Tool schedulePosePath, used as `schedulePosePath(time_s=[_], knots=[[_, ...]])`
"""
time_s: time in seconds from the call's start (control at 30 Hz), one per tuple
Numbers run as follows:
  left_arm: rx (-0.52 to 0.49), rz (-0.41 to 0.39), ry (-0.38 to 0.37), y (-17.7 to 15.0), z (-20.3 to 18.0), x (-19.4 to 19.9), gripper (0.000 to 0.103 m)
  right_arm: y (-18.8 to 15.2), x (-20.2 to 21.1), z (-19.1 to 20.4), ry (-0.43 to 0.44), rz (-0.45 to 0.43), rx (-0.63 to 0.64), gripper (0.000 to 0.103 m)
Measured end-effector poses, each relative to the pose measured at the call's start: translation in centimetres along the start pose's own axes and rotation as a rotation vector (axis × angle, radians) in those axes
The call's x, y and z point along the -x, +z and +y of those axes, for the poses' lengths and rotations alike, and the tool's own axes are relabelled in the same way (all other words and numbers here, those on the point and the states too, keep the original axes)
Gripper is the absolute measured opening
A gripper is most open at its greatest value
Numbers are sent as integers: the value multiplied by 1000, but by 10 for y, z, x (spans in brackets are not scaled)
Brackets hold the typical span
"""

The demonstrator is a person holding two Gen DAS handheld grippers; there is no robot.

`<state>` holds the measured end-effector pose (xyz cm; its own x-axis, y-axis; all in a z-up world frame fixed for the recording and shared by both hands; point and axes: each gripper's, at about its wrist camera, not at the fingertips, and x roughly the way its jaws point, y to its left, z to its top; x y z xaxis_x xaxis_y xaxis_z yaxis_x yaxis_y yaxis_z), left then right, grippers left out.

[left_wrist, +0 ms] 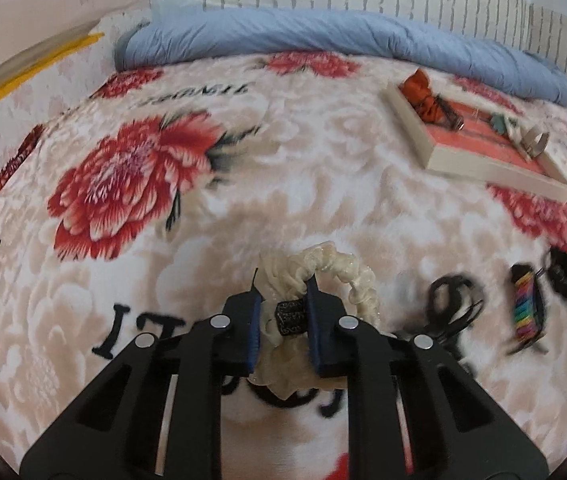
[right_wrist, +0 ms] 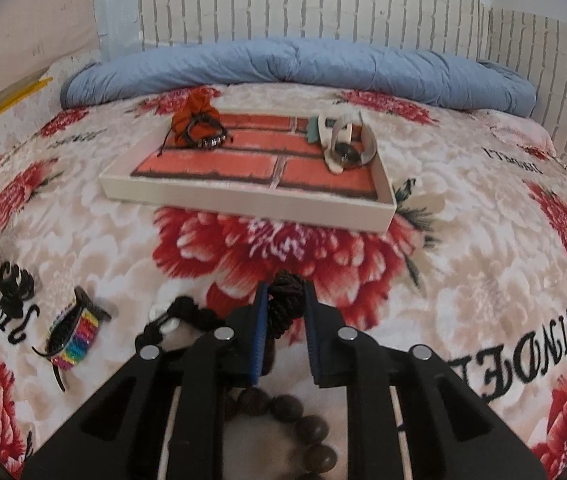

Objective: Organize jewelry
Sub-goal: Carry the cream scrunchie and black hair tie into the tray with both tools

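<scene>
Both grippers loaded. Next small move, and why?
Probably carry both toward the tray and release inside. The left gripper clamps the cream bracelet, the right gripper pinches the bead bracelet by its cord; the tray's front brick floor looks bare.

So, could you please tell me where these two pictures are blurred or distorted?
Left wrist view: the rainbow bracelet and dark pieces beside it are motion-smeared, the tray sharper. Right wrist view: the wooden beads are soft; fisheye bends the bed in both.
</scene>
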<state>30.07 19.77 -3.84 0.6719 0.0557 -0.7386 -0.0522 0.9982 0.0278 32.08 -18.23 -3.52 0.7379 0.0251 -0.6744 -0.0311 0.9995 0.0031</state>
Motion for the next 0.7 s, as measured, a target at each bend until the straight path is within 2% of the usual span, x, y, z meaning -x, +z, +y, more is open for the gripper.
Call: schedulePosePath(time_s=[0.27, 0.4, 0.7], knots=[[-26, -83, -34, 36, -44, 24, 17, 36, 5, -18, 25, -72, -6, 18], [-14, -111, -91, 62, -73, 24, 17, 54, -2, -23, 37, -97, 4, 18], [-13, -121, -174, 116, -143, -14, 17, 95, -42, -32, 71, -125, 13, 18]])
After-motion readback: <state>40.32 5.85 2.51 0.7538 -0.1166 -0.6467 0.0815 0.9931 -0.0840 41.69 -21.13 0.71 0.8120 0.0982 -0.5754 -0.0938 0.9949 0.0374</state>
